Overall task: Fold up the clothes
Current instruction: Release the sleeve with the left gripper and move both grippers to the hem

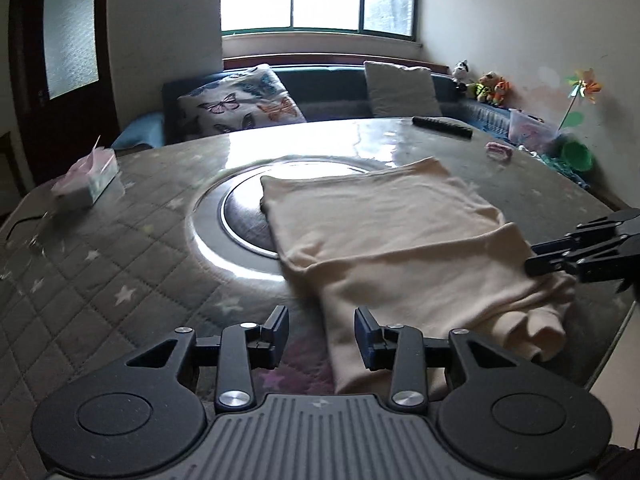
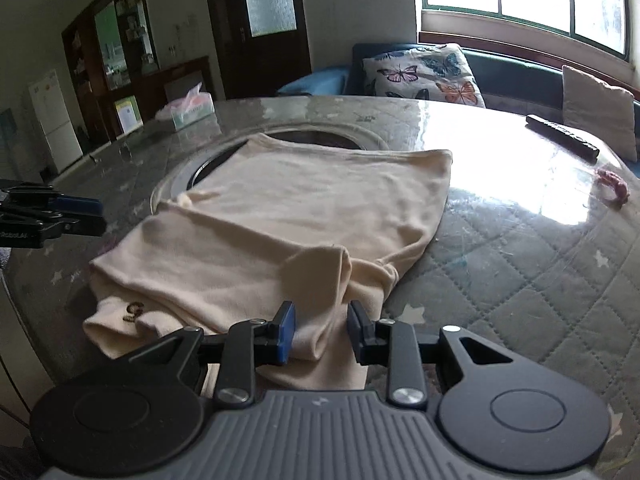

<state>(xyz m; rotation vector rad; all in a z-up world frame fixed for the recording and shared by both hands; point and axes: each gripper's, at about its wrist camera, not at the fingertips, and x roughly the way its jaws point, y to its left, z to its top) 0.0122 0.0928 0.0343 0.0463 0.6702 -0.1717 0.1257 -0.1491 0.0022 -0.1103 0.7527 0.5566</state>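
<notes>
Your cream knit garment [image 1: 384, 236] lies partly folded on the round, glass-topped table [image 1: 120, 264] with its grey quilted, star-printed cover. Its far half lies flat over the round dark inset [image 1: 244, 216] at the table's middle, and its near half is doubled over into a thicker band along the edge closest to you.

Your left gripper [image 1: 322, 334] hangs low over the near left edge of the garment. Its jaws stand partly apart with nothing pressed between them: the left blue pad [image 1: 280, 330] is over bare tablecloth, and the right one sits at the fabric's border.

Your right gripper [image 2: 322, 330] is at the garment's near right corner, jaws also partly apart. A rolled fold of the cream cloth [image 2: 320, 280] rises between the pads and runs on under them. In the blur it is hard to say whether either pad presses on it, so you cannot take the fabric as gripped. To the left of that fold a cuff [image 2: 120, 316] with a small dark embroidered mark sticks out from under the band.

Well apart from the garment, a pink and pale green tissue box [image 1: 90, 178] stands near the table's far left edge. A black remote control [image 1: 442, 126] lies at the far right, with a small pink hair tie [image 1: 499, 151] near it.
</notes>
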